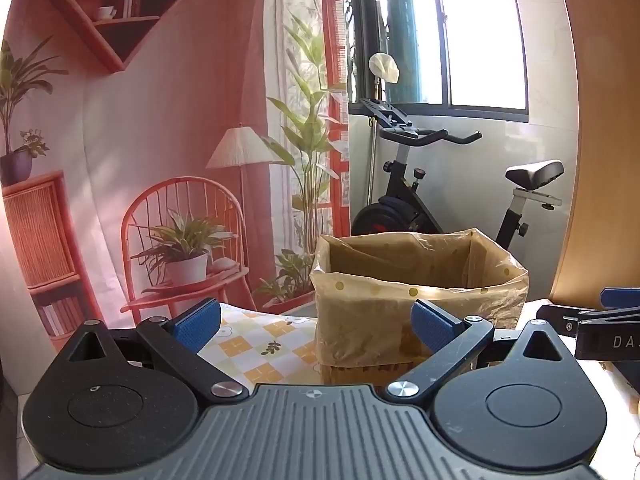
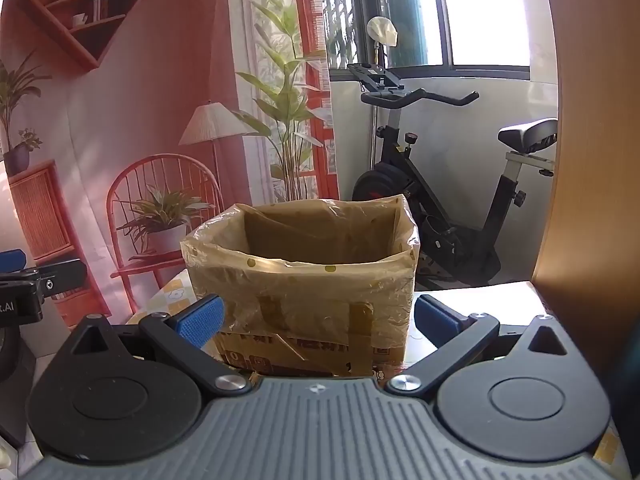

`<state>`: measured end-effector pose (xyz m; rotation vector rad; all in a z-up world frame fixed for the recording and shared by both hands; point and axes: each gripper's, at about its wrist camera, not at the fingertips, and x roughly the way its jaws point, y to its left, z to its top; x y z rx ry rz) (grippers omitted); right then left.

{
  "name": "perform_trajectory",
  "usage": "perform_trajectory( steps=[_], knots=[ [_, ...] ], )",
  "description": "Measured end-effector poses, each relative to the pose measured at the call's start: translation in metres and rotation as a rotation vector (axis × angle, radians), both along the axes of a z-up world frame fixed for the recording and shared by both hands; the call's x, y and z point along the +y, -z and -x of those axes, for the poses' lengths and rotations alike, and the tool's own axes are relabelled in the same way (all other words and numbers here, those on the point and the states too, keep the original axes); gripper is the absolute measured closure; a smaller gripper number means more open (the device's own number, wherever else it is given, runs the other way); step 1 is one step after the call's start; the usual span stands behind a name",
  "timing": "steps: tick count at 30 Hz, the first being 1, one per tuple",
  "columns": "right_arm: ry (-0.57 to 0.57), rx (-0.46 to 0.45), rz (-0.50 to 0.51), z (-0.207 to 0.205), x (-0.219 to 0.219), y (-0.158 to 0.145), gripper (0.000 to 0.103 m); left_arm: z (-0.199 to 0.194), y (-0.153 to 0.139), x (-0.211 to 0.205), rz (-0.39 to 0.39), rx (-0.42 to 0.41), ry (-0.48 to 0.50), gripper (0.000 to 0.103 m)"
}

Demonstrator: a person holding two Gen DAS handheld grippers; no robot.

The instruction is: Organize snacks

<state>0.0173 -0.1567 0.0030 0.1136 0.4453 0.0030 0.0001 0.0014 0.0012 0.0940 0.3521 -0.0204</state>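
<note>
Facing the lined box [image 2: 300, 280] with both tongs spread and holding nothing.
No snacks in view; the liner looks thin and slippery, so grip the stiff cardboard rim ahead of the right gripper [image 2: 318, 320], not the left gripper [image 1: 316, 326].

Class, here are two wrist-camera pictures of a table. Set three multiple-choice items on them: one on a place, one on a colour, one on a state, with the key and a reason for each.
1. Where does the cardboard box stand?
A. on the table, ahead of both tools
B. on the chair
C. on the floor by the bike

2. What colour are the pads on the right tool?
A. red
B. blue
C. green

3. How does the left tool stand?
A. shut on the box
B. shut on nothing
C. open, holding nothing

Key: 1 A, the box sits on the patterned tablecloth before the fingers. 2 B, both pads show blue. 3 C, its pads stand wide apart, pressing nothing.
</note>
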Motion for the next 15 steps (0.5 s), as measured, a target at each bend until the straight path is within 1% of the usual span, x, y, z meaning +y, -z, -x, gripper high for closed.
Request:
perform_trajectory(
  steps=[4,5,8,11,15],
  knots=[
    [-0.001,0.000,0.000,0.000,-0.006,0.000,0.000,0.000,0.000,-0.002,-0.004,-0.002,0.000,0.001],
    [-0.002,-0.001,0.000,0.001,0.003,-0.002,0.000,0.000,0.000,-0.001,-0.004,-0.002,0.003,0.001],
    [0.000,-0.002,-0.002,-0.003,0.004,0.001,0.000,0.001,0.001,-0.001,-0.004,0.000,0.008,0.001],
    [-0.001,-0.007,-0.007,0.004,0.000,0.001,0.000,0.002,0.001,0.000,-0.007,0.001,0.010,0.001],
    [-0.010,-0.003,-0.014,0.000,-0.003,0.002,0.000,0.000,0.001,0.001,-0.006,0.004,0.013,0.001]
  ],
)
